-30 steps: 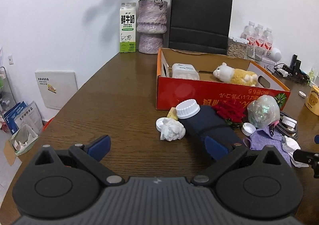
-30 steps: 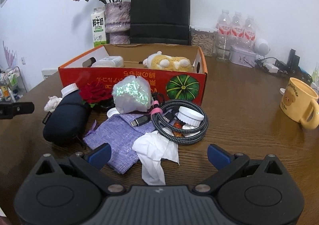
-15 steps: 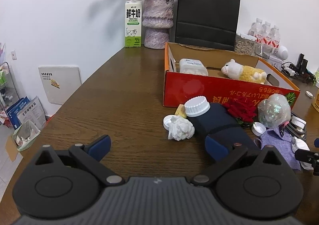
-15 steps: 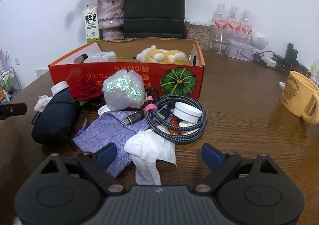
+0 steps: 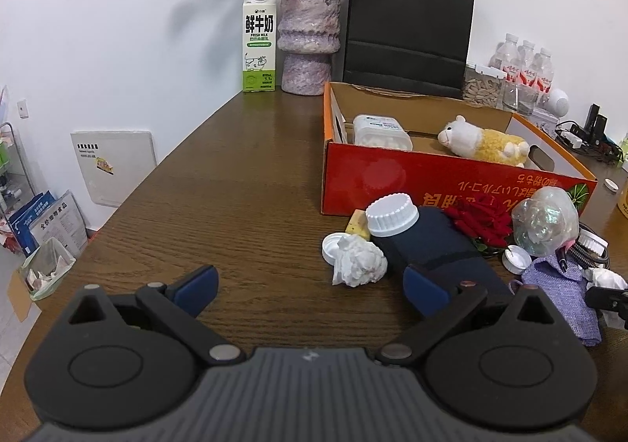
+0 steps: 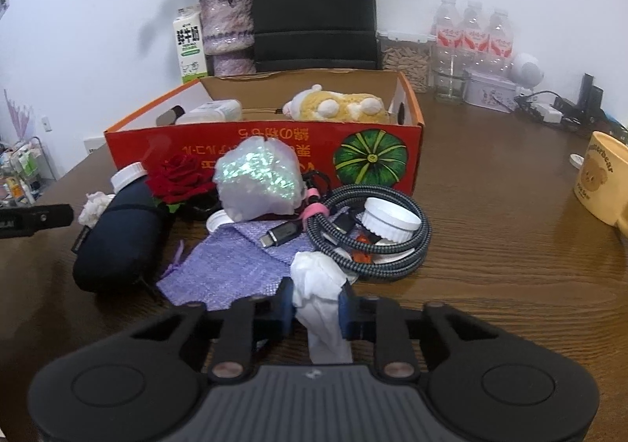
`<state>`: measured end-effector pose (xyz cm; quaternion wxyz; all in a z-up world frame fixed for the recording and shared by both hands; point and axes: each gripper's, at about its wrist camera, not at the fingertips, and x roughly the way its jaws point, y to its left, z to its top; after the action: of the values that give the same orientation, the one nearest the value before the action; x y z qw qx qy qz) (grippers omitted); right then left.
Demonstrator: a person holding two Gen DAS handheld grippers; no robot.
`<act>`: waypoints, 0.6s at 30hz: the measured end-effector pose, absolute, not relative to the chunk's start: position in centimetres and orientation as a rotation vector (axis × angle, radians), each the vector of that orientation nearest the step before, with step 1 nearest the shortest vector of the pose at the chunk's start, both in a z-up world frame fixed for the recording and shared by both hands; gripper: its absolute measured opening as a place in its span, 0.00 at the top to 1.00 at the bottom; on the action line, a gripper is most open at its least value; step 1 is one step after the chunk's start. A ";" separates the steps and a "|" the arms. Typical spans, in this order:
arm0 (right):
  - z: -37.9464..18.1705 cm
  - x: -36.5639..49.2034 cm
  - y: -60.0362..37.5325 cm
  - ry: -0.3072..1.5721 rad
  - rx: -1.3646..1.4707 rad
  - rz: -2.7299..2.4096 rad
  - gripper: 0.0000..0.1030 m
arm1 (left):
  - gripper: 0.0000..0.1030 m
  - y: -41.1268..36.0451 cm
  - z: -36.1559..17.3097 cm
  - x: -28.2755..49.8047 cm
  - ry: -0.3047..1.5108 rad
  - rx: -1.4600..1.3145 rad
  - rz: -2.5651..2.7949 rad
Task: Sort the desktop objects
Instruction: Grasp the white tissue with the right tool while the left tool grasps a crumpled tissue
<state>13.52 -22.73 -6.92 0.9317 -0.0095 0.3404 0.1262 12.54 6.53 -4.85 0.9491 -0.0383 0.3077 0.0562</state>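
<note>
My right gripper [image 6: 316, 299] is low over the table, its jaws closing tight on a crumpled white tissue [image 6: 318, 277], with both blue pads pressing on it. The tissue lies at the near edge of a pile: a purple pouch [image 6: 231, 265], a coiled braided cable [image 6: 392, 242], an iridescent bag [image 6: 259, 179], a red rose [image 6: 180, 179] and a dark bottle with a white cap [image 6: 117, 242]. Behind the pile stands a red cardboard box [image 6: 274, 144] holding a plush toy [image 6: 337, 106]. My left gripper [image 5: 310, 285] hovers open, with nothing between its fingers, left of the bottle [image 5: 428, 242] and a second tissue ball [image 5: 359, 261].
A yellow mug [image 6: 602, 183] stands at the right. Along the back wall are a milk carton [image 5: 259, 46], a vase of flowers [image 5: 308, 38], a black paper bag [image 5: 408, 26] and water bottles [image 6: 473, 30]. Bare wooden tabletop [image 5: 243, 187] stretches left of the box.
The right gripper's jaws went from wide open to closed on the white tissue. The left gripper stayed open and hardly moved.
</note>
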 end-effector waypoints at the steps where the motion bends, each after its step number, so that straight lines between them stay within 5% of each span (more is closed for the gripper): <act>1: -6.8 13.4 -22.7 0.690 -0.018 0.264 0.85 | 0.00 6.5 -4.9 12.6 0.625 -0.078 0.113; 18: -4.8 13.8 -23.5 0.594 0.004 0.250 0.86 | 0.09 6.3 -5.5 15.2 0.659 -0.056 0.119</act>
<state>13.78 -23.45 -4.76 0.9485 0.0020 0.2918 0.1230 15.22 6.35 -5.49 0.9441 -0.0273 0.3233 0.0583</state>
